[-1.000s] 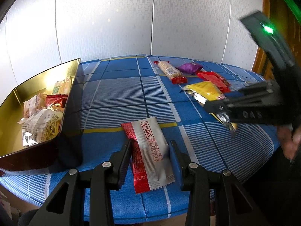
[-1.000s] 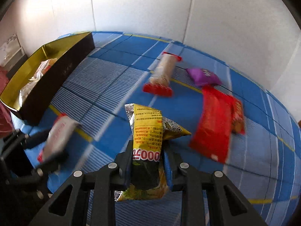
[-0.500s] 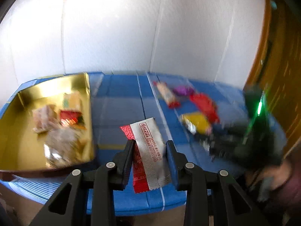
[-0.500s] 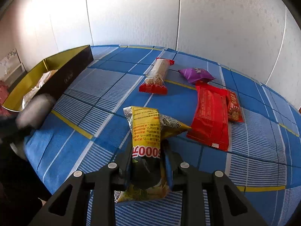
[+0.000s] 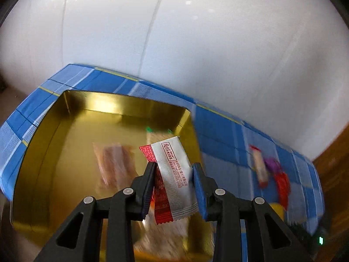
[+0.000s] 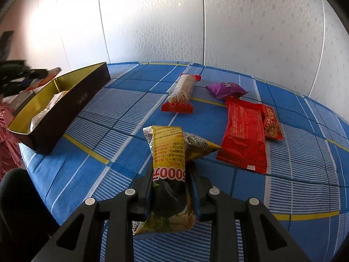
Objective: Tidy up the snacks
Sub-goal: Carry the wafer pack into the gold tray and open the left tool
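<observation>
Red & white snack (image 5: 172, 179): up in the air over the gold box (image 5: 72, 107), pinched betw. both fingers of the left gripper (image 5: 174, 183).
Left gripper: closed tight on that snack.
Gold box: sits on the blue cloth (image 5: 220, 139), w/ blurry snacks inside (image 5: 113, 163).
Yellow snack (image 6: 169, 159): held by the right gripper (image 6: 171, 193), off the blue cloth, near its front edge.
Right gripper: closed on the yellow snack, squeezing it.
Other snacks on cloth: long bar w/ red ends (image 6: 182, 91), purple bag (image 6: 225, 89), big red pack (image 6: 244, 131), small red pack (image 6: 270, 122) touching it.
Box from right view: black outside (image 6: 72, 107), at left of cloth.
</observation>
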`<state>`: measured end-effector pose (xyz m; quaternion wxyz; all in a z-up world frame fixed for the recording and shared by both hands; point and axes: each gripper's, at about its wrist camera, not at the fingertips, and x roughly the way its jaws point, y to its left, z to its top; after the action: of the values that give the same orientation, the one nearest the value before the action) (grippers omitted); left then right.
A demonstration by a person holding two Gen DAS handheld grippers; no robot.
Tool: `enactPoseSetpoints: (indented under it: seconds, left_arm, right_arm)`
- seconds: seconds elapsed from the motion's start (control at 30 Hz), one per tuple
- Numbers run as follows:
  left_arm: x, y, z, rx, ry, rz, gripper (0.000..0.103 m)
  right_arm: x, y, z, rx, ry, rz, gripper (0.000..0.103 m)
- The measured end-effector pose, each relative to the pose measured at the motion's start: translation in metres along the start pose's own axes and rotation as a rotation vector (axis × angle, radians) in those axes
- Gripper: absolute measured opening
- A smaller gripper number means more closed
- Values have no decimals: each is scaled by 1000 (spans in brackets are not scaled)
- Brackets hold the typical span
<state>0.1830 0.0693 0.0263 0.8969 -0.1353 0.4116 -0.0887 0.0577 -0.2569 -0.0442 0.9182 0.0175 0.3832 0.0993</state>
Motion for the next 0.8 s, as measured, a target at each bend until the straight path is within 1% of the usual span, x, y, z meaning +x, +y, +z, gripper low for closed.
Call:
enactPoseSetpoints:
  seconds: [0.07,0.17,0.23,0.3,0.33,0.43,0.53,0.63,0.77,0.8]
  left_arm:
    - [14,8,16,-19,8,4,35]
    - [38,15,33,-40,33,37,35]
    - [53,15,41,-31,36,82,35]
    - [69,18,45,-24,64,100,37]
    - [76,21,47,-31,79,122,38]
    - [85,25,45,-38,90,142,43]
    - [79,26,41,-50,77,142,44]
    - [62,16,30,-5,23,157,44]
    - [27,-3,7,57,-39,122,44]
    - [16,-10,-3,82,-55,102,44]
  right_arm:
    - [-1,0,-1,-1,-4,1,29]
    - [-1,-1,-1,6,-8,7,29]
    - [-1,-1,-1,5,-11,9,29]
    - [-1,-1,-1,5,-12,12,29]
    - [-1,-1,-1,5,-12,13,29]
    - [-1,-2,-1,5,-14,15,29]
    - [-1,-2,-2,3,-16,13,29]
    - [-1,-1,-2,1,-16,9,30]
    - [-1,0,-2,-4,-17,2,30]
    - [-1,1,-2,-6,-17,0,30]
